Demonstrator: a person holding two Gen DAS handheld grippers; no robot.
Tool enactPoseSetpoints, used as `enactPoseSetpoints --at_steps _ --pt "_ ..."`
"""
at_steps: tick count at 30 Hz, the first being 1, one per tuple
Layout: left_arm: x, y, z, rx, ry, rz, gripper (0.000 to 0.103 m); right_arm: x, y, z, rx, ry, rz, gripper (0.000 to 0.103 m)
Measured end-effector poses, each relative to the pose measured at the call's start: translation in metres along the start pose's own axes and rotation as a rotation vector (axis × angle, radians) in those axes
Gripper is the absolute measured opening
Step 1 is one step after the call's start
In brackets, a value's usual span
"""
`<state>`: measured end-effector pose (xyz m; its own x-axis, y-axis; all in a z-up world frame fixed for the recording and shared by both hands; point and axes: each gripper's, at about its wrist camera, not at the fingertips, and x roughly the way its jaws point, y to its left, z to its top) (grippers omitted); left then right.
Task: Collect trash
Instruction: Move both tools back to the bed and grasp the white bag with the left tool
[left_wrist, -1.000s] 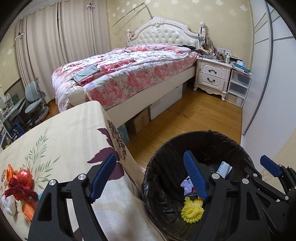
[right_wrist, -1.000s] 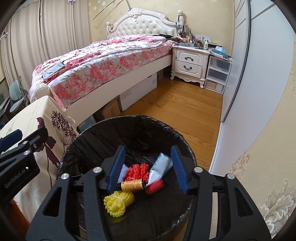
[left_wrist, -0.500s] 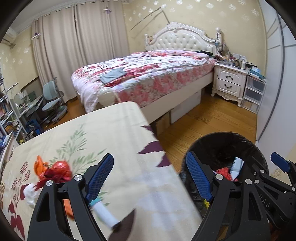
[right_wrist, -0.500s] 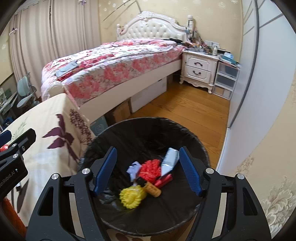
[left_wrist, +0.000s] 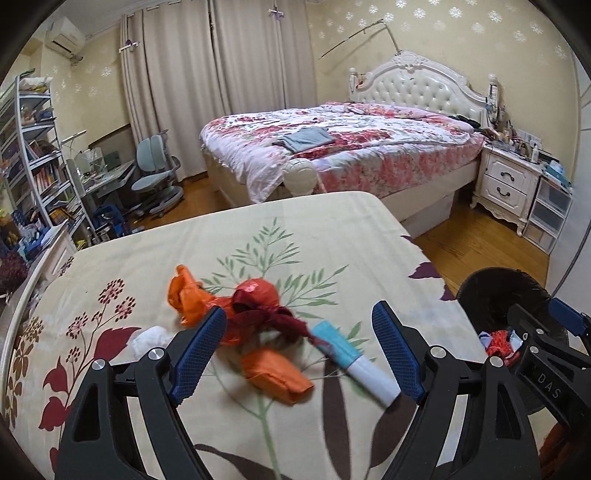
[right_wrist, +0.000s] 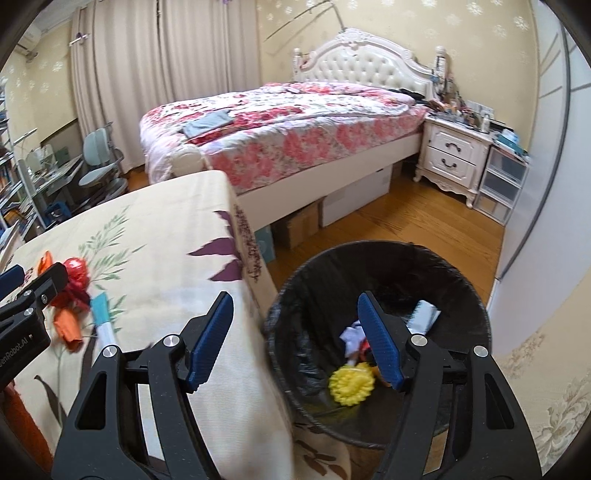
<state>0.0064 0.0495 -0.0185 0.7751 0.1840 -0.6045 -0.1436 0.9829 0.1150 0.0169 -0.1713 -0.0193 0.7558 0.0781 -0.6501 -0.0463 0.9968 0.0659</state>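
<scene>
A pile of trash lies on the flowered tablecloth (left_wrist: 295, 229): an orange bag (left_wrist: 184, 295), a red ball-shaped wrapper (left_wrist: 258, 290), dark red cloth (left_wrist: 275, 321), an orange packet (left_wrist: 275, 374), a blue and white tube (left_wrist: 354, 363) and a white wad (left_wrist: 147, 338). My left gripper (left_wrist: 299, 314) hangs open over this pile, holding nothing. To the right, beside the table edge, stands the black-lined bin (right_wrist: 476, 299). Inside lie a yellow pompom (right_wrist: 351, 384), white paper (right_wrist: 352, 334) and a grey tube (right_wrist: 424, 314). My right gripper (right_wrist: 294, 301) is open and empty above the bin's left rim.
A bed (left_wrist: 351, 155) with a floral cover stands beyond the table, with a white nightstand (left_wrist: 506, 184) and plastic drawers (left_wrist: 546, 218) to its right. Shelves (left_wrist: 33, 158), a desk and a chair (left_wrist: 155, 173) fill the far left. Bare wood floor (right_wrist: 406, 221) lies between bed and bin.
Both grippers have swung left, away from the bin and toward the table. The left one now hangs over the trash pile. The right jaws stand wider than a second ago.
</scene>
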Motion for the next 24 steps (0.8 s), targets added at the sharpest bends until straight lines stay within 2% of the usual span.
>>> enactPoseSetpoints --at_steps 12,17,21,24 --pt "0.012 0.091 -0.03 -0.115 0.077 0.14 0.081 0.002 0.071 -0.006 -0.112 0.033 0.114 0.068" --pt "0.023 0.11 -0.036 -0.155 0.131 0.127 0.081 0.003 0.097 -0.01 -0.165 0.053 0.151 0.068" --pt "0.033 0.113 -0.036 -0.147 0.158 0.11 0.081 0.006 0.114 -0.015 -0.205 0.077 0.176 0.068" --pt "0.039 0.114 -0.037 -0.139 0.183 0.085 0.066 0.008 0.123 -0.019 -0.228 0.093 0.187 0.068"
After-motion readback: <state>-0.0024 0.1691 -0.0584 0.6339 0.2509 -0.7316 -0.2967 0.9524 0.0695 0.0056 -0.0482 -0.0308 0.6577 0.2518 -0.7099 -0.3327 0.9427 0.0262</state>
